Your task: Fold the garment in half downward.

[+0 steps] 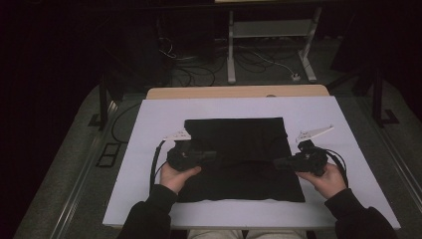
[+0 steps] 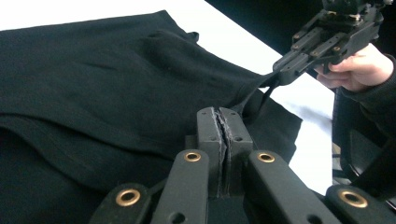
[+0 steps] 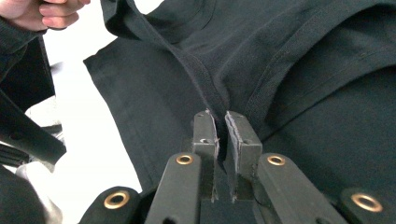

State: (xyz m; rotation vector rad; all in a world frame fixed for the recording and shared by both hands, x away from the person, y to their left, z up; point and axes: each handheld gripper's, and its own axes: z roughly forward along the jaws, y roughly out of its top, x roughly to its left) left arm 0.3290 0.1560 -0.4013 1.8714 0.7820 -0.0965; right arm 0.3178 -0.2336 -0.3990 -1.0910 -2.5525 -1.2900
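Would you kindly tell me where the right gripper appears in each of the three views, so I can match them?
High view: right gripper right of centre, shut on the black garment.
Left gripper view: top right, pinching the garment's edge.
Right gripper view: its own jaws at bottom centre.
Shared landmark: the white table cover.

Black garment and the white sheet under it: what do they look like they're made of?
Black garment: looks like a soft matte knit, probably cotton jersey; stitched hems and a ribbed edge band show in the right gripper view, and it drapes and creases where both grippers pinch it. White sheet: smooth, flat, matte with a crisp straight edge; paper or thin board, hard to say which.
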